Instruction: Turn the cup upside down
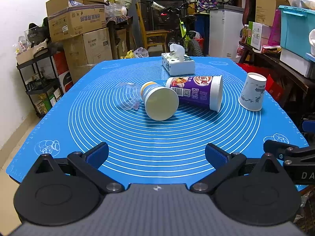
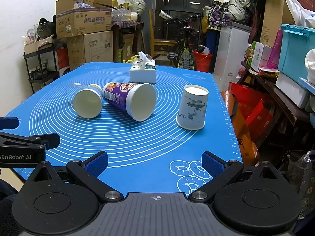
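Observation:
A white paper cup with blue print (image 1: 252,92) (image 2: 193,108) stands upside down at the right of the blue mat (image 1: 157,137) (image 2: 137,147). A purple cup (image 1: 196,91) (image 2: 130,100) lies on its side at the mat's middle. A yellow-banded cup (image 1: 159,100) (image 2: 88,100) lies on its side left of it. A clear plastic cup (image 1: 128,96) (image 2: 75,90) lies further left. My left gripper (image 1: 156,154) is open and empty near the mat's front edge. My right gripper (image 2: 154,163) is open and empty at the front right.
A tissue box (image 1: 177,63) (image 2: 143,71) stands at the mat's far side. Cardboard boxes (image 1: 78,19) and a black shelf (image 1: 39,74) stand on the left. A bicycle (image 1: 187,35) stands behind. Shelves with bins (image 1: 295,31) line the right.

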{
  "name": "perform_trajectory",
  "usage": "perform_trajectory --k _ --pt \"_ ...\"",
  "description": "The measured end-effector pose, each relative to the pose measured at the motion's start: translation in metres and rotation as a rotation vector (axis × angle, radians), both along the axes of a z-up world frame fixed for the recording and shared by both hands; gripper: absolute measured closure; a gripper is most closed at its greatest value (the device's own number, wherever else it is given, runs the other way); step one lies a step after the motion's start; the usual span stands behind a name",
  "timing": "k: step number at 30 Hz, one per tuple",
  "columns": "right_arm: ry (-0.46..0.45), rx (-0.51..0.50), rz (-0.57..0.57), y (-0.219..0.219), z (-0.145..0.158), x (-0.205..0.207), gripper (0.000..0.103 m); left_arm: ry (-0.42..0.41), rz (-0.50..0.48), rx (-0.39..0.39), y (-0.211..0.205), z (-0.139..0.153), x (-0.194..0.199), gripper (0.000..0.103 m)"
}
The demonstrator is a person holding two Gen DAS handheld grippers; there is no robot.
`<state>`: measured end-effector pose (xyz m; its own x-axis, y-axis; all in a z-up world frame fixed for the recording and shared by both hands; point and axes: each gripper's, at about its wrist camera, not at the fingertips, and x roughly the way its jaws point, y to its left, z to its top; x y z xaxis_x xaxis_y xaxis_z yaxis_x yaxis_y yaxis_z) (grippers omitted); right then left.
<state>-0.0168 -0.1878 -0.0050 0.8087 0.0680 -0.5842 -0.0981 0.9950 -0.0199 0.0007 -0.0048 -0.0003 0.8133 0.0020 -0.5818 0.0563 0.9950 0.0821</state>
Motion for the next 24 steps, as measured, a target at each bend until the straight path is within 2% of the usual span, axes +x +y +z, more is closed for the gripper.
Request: perform_trajectory --k 24 --pt "0.006 0.006 0.002 -0.0029 -0.0033 0.0008 0.002 -0.005 -0.008 -0.004 0.0008 0.0 -0.0008 0.0"
